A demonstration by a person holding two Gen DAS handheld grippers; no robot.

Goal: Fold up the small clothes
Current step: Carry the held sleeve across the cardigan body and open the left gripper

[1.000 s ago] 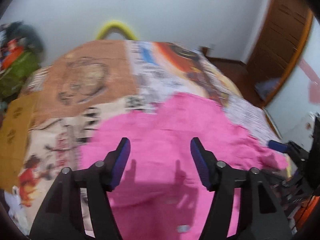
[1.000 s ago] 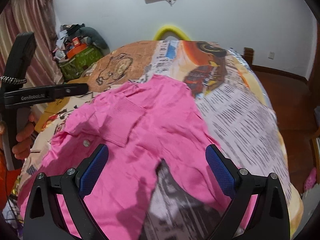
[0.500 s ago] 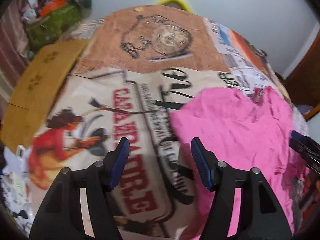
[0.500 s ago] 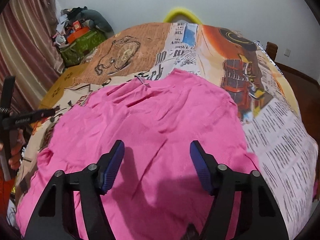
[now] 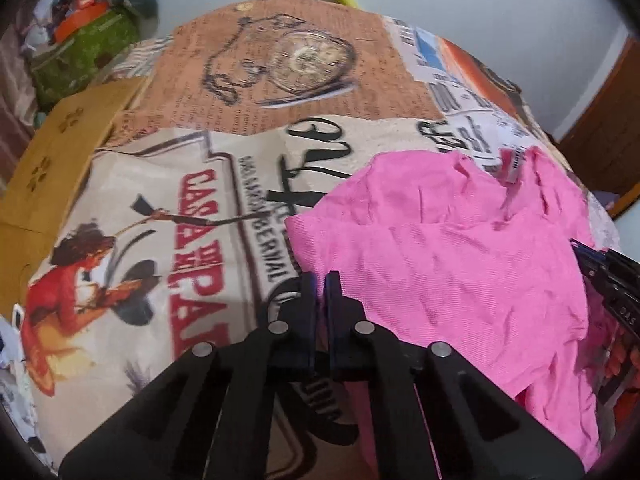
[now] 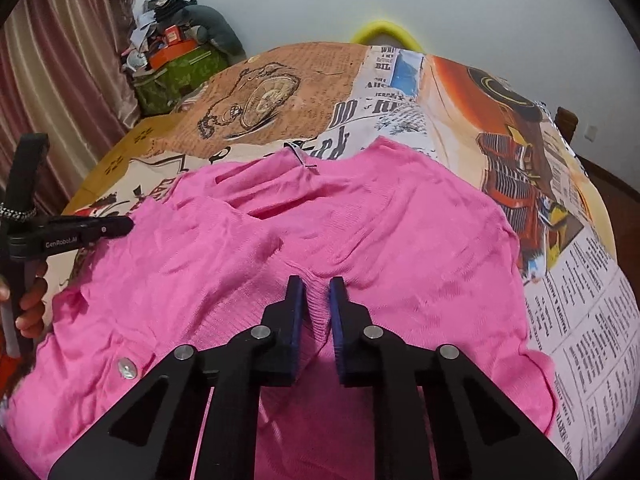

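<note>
Nearest in the right wrist view, the right tongs (image 6: pixel 316 292) have just been closing and now pinch a raised ridge of a pink garment (image 6: pixel 248 264) between their blue pads, where half a second ago they stood spread above flat cloth. A silver button (image 6: pixel 126 368) shows on the garment to the lower left. In the left wrist view the left tongs (image 5: pixel 320 284) have also just been closing and are now pressed together right at the garment's near left edge (image 5: pixel 440 264) — the edge seems to run in between the tips, but the view does not show clearly whether cloth is caught there. The garment lies spread and wrinkled on a bed covered by a printed bedspread (image 6: pixel 280 92) with newspaper text, a pocket watch and a red train. At the left of the right wrist view, the person's hand (image 6: pixel 30 300) holds the handle of the left tongs. Farther off, a green bag (image 6: pixel 176 76) sits by a curtain (image 6: pixel 60 60), and a yellow curved object (image 6: pixel 384 30) shows at the far edge of the bed against a pale wall. Both tools having gripped together suggests the garment is about to be lifted or drawn over — an early fold, with the cloth not yet doubled.
</note>
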